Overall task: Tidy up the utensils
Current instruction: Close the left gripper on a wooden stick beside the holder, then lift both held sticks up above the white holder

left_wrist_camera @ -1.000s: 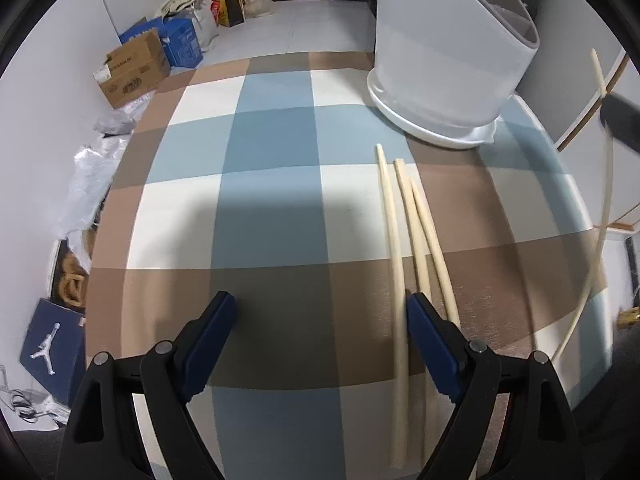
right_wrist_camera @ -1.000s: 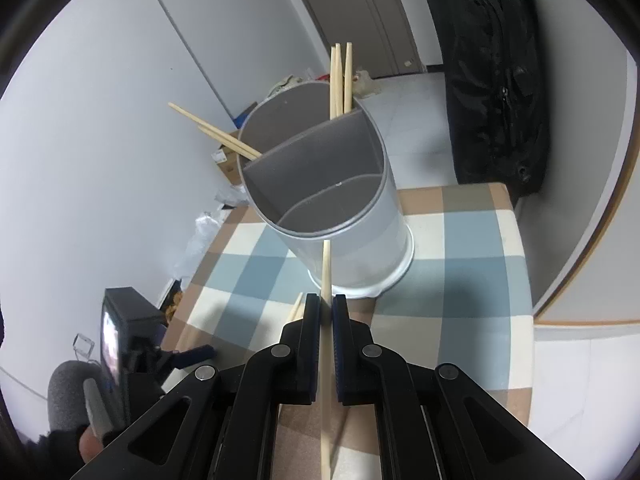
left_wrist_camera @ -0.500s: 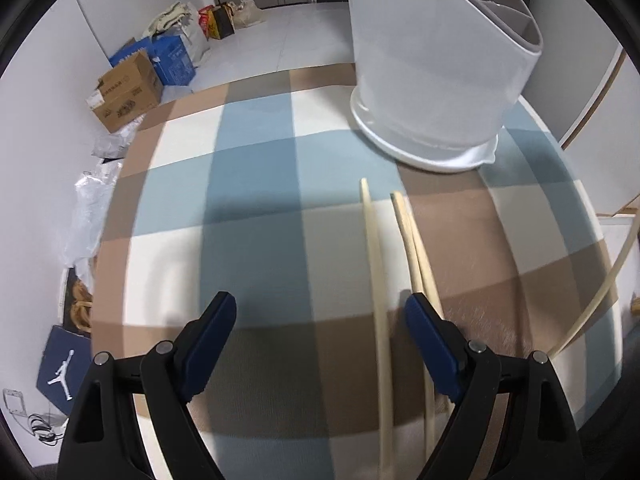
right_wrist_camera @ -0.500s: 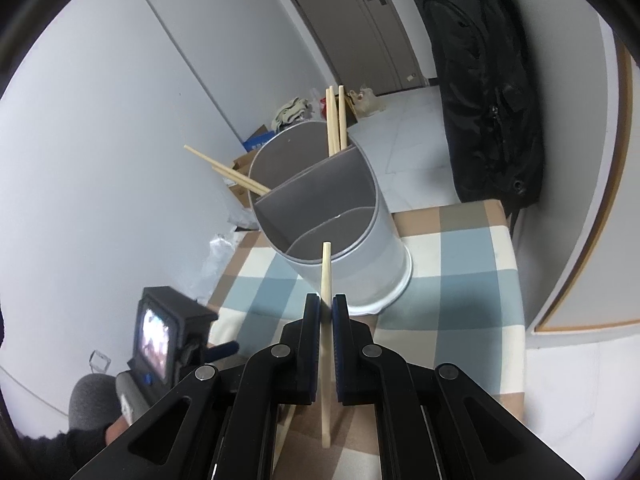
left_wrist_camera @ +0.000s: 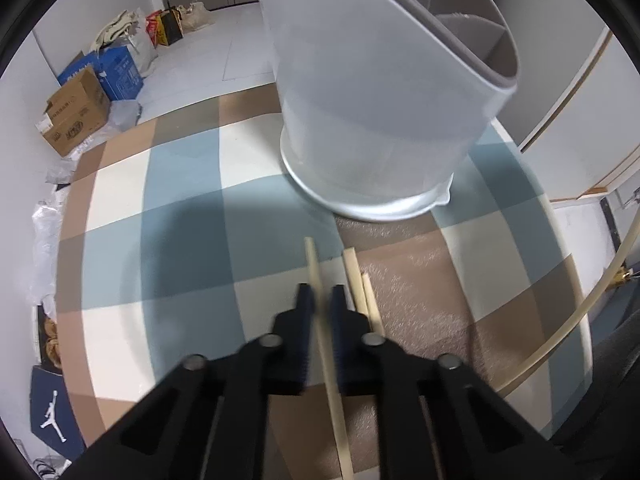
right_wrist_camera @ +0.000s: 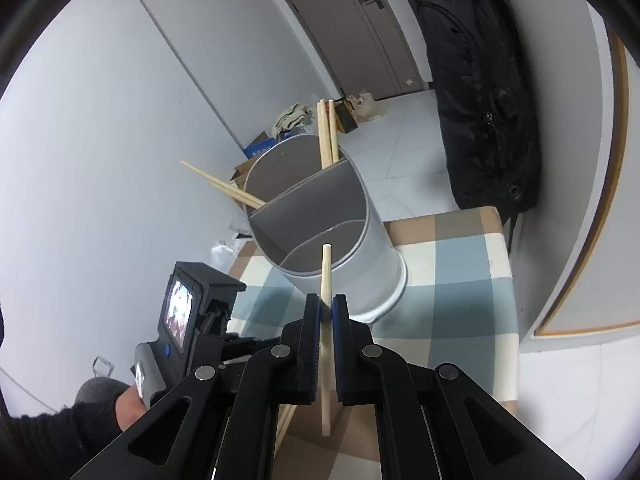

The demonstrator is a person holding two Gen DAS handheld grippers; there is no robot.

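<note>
Between left fingers: our left gripper pinches a chopstick lying on the tablecloth.
Between right fingers: our right gripper clamps another chopstick.
Ahead of fingertips: utensil holder.

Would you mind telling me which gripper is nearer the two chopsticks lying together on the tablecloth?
Left. The left gripper sits just beside the two chopsticks; the right gripper is raised above the table.

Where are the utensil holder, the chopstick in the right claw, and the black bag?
utensil holder [right_wrist_camera: 352, 264], right wrist view, outer wall
chopstick [right_wrist_camera: 326, 268], right wrist view, upper shaft
black bag [right_wrist_camera: 480, 92], right wrist view, front panel
</note>
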